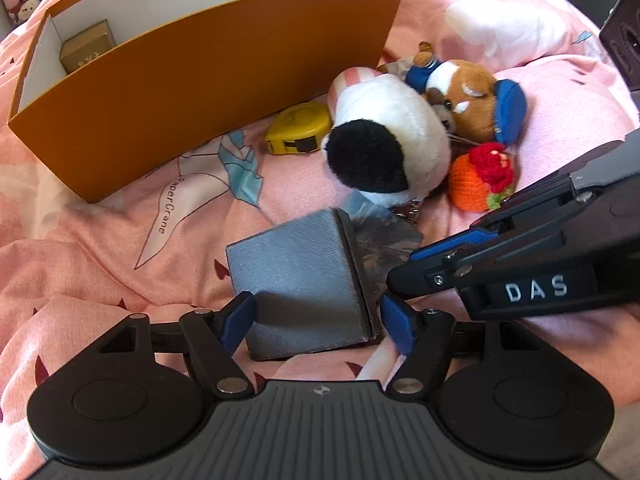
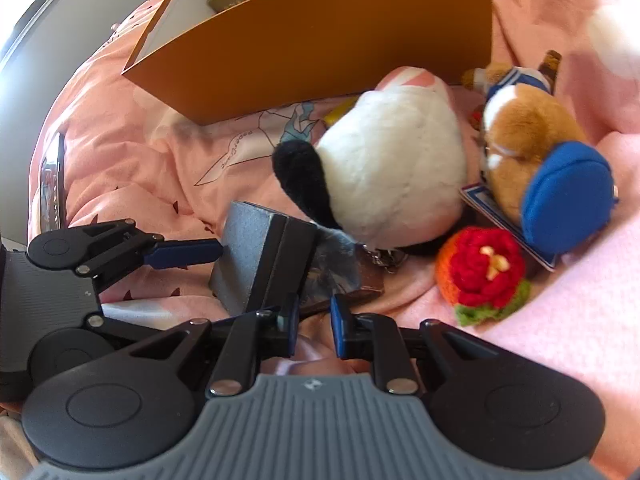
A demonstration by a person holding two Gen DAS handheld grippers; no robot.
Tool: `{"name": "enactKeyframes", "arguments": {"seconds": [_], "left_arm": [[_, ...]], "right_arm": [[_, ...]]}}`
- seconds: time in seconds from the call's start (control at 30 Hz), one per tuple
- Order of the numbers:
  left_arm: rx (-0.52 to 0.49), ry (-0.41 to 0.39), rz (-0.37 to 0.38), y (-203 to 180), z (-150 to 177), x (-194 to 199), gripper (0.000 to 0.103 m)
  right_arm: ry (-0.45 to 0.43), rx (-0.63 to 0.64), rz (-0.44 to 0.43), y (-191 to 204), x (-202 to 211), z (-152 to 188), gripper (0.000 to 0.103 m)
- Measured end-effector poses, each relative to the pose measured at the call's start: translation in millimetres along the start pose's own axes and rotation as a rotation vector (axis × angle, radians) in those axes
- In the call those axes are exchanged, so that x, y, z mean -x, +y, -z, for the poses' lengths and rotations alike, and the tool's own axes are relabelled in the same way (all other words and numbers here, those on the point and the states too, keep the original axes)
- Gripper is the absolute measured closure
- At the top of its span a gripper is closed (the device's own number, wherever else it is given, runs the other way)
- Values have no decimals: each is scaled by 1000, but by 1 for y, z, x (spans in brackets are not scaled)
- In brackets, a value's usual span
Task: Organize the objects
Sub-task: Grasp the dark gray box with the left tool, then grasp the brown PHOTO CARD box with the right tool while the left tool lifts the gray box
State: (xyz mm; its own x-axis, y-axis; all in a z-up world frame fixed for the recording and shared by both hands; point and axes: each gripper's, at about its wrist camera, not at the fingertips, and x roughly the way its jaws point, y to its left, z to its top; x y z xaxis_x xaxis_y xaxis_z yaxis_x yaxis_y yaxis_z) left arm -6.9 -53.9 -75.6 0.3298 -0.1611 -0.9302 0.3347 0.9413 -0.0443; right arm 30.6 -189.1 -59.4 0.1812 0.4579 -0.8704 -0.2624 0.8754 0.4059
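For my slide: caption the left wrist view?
Left claw straddles a grey box on pink bedding, orange bin beyond.

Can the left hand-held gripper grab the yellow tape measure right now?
Probably not. The tape measure lies past the grey box, which sits between the left hand-held gripper's open fingers, and the black-and-white plush crowds it.

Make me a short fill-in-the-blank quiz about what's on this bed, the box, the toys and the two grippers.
1. The left gripper has its fingers on either side of the ____ block.
2. The tape measure beside the orange box is ____ in colour.
3. The brown plush wears a ____ cap.
4. The knitted toy has a ____ flower on top.

Missing words: grey; yellow; blue; red
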Motion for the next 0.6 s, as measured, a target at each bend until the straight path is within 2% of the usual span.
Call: {"name": "enactKeyframes", "arguments": {"seconds": [0.17,0.23,0.43,0.5,0.53,0.6], "left_arm": [[40,8,6,8,0,-1,19],[70,9,25,14,0,2,22],[87,-16,45,23,3,21,42],[101,-28,38,27,1,26,46],[105,-34,34,29,0,29,46],[116,-42,26,33,-1,34,49]], "right_arm": [[-2,3,-8,0,-8,-5,86],[-3,-4,-23,-1,-9,-5,86],[-31,-8,-16,1,-2,-4,85],[-42,-11,19,1,2,-3,78],[-44,-20,35,1,3,-3,68],[-33,-45,47,-2,3,-2,66]]}}
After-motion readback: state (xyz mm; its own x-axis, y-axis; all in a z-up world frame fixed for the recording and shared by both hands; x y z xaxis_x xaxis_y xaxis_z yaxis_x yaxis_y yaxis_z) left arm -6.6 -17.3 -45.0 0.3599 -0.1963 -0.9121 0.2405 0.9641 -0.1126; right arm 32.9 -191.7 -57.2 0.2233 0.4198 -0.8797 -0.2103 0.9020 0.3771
